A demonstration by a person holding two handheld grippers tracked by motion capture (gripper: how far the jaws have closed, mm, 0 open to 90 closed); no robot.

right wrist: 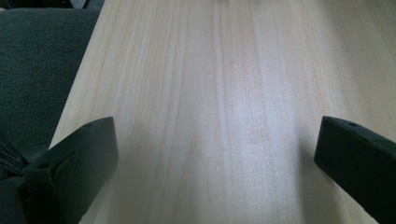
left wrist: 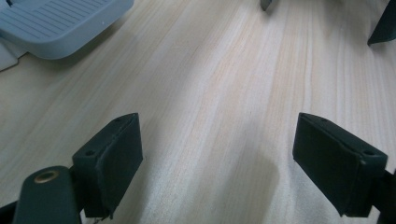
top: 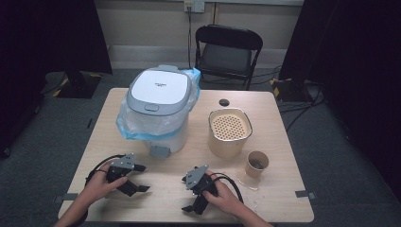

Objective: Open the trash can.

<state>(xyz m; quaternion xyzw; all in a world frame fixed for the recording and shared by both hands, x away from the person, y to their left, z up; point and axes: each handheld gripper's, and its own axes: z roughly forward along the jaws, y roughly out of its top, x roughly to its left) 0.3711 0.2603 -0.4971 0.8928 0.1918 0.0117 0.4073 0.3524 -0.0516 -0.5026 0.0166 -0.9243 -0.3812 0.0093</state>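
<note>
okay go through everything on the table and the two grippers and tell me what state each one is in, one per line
Pedal bin: lid shut, upright, lined with a bag that hangs over the rim.
Beige canister: upright, perforated insert on top.
Paper cup: upright, open; contents unclear.
Small dark round thing: lying flat on the table.
Left gripper: open, holding nothing, resting on the table.
Right gripper: open, holding nothing, resting on the table.

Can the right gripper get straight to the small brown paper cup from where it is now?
Probably yes: bare wooden table lies between the right gripper and the small brown paper cup, and its jaws are open.
</note>
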